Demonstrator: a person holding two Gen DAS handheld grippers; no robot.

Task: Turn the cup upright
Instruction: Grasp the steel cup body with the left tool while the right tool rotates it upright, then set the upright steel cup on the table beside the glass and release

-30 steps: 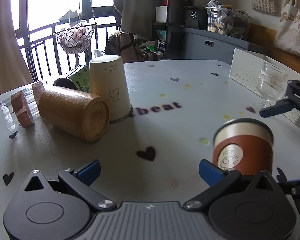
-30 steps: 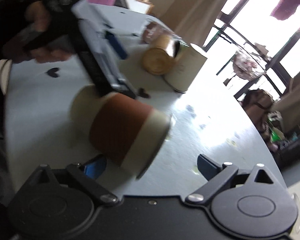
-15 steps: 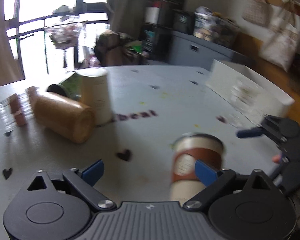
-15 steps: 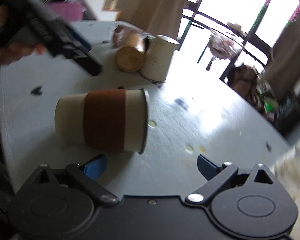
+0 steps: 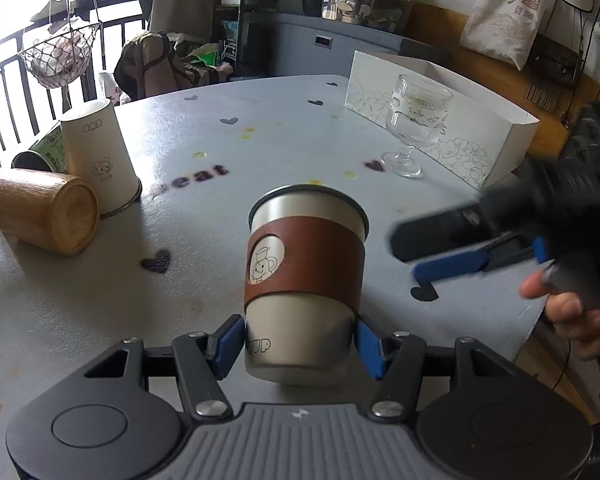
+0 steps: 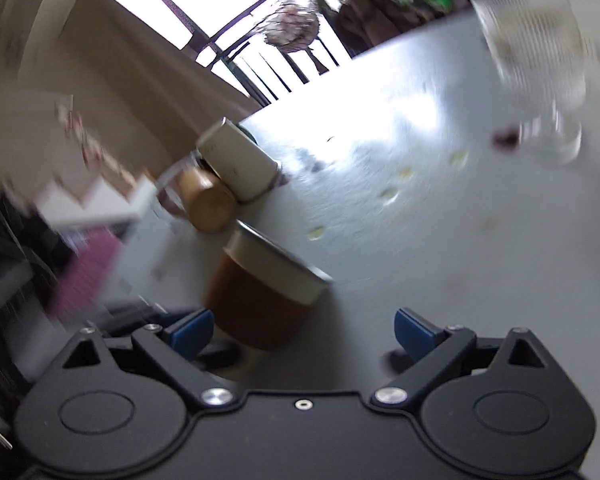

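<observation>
Your left claw (image 5: 300,340) was clamped on the cup (image 5: 306,276) near its base, mouth up, rim tilted slightly, over the grey surface (image 5: 260,152). Cup's brown sleeve showed a cartoon w/ hat; "UP" was readable low on the body. Surface print read "eat". Your right claw (image 6: 302,330) was spread wide, nothing btwn its pads, just right of the cup (image 6: 260,284). Goblet (image 5: 414,128) stood by a white box (image 5: 476,128).
</observation>
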